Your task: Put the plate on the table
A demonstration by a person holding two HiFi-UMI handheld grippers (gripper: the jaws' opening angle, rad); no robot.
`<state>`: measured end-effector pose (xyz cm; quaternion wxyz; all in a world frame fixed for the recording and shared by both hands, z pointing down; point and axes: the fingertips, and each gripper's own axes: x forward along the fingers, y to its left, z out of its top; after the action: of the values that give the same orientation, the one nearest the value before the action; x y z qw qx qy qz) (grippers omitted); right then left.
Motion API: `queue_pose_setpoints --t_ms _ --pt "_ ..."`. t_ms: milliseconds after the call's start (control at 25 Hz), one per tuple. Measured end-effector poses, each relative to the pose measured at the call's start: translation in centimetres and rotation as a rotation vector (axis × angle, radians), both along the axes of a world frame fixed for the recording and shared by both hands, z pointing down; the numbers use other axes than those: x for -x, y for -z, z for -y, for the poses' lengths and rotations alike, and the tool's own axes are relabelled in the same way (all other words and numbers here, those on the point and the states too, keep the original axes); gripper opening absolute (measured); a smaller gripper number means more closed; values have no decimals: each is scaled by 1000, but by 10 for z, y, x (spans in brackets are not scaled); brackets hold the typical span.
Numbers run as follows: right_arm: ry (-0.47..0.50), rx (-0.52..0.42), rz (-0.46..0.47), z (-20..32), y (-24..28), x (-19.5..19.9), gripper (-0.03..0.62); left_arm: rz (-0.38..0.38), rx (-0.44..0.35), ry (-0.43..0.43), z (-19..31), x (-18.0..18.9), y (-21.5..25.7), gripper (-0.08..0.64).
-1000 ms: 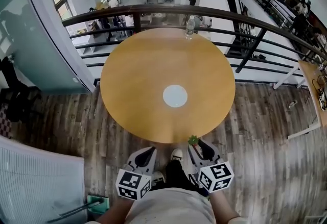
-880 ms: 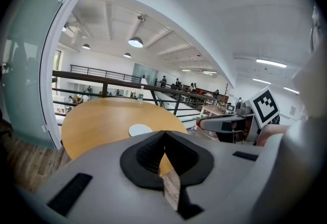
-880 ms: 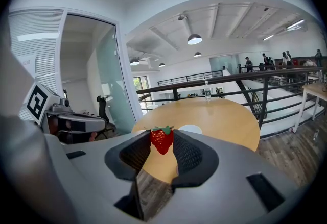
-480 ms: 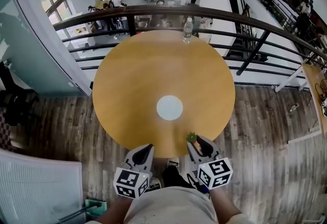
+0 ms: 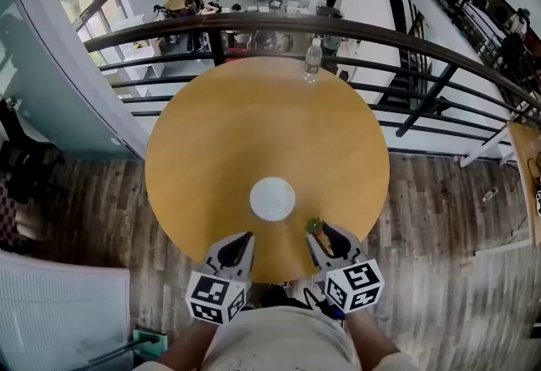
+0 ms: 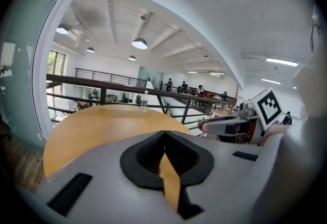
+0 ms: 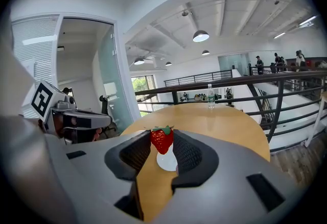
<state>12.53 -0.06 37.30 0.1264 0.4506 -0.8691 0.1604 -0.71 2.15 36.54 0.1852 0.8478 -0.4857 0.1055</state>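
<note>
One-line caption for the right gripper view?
Right gripper holding a red strawberry over a round wooden table, small white plate just beyond.

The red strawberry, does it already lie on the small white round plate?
No, the red strawberry is clamped between the right gripper's pads, apart from the small white round plate.

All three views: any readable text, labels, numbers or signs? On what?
No readable text in any view.
Two marker cubes: black-and-white square patterns only, no letters or digits.
Label of the water bottle: too small to read.
The plate, strawberry and table: no print visible.
</note>
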Motion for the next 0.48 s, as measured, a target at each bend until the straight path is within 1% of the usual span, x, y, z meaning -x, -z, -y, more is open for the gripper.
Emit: queue_pose_setpoints --t_ms 240,480 --pt "29 8 3 18 1 -3 152 7 5 30 15 -4 2 23" --pt "24 26 5 31 -7 10 152 9 19 33 25 10 -2 23"
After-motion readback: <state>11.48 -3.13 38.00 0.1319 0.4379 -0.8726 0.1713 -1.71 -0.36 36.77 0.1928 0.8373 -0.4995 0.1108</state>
